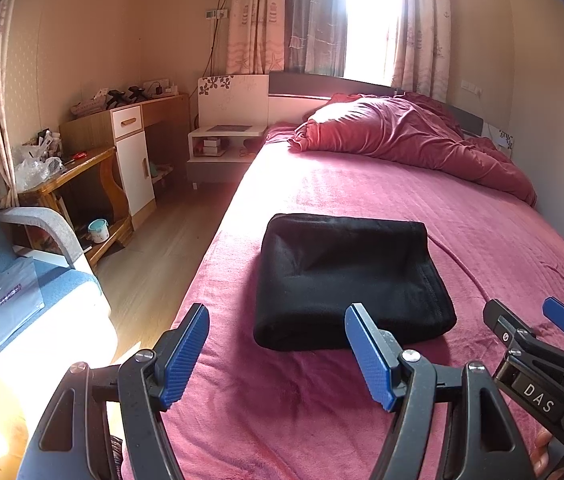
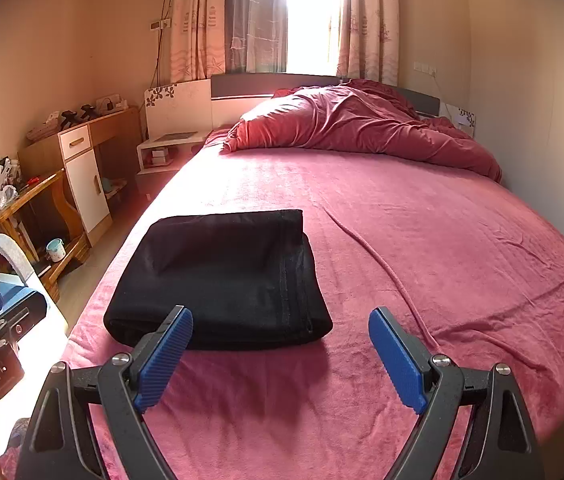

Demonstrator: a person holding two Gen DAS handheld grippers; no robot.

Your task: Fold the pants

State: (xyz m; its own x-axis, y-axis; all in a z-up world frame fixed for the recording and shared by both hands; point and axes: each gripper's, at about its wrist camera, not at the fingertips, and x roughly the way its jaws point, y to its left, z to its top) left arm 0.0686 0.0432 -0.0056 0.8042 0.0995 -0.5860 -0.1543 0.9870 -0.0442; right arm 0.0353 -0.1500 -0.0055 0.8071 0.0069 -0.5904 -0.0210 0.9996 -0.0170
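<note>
Pants [image 1: 351, 280] on bed [image 1: 481, 216] (duvet [image 1: 409, 136] behind).

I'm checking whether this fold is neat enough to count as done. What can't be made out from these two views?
- Folded black pants: the dark fabric swallows layer edges in both views, and the underside lies hidden against the pink bedsheet.
- Near edge of the pants: partly covered by the left gripper and right gripper fingers.
- Window: blown out by glare.
- Desk clutter: too small to identify.
</note>
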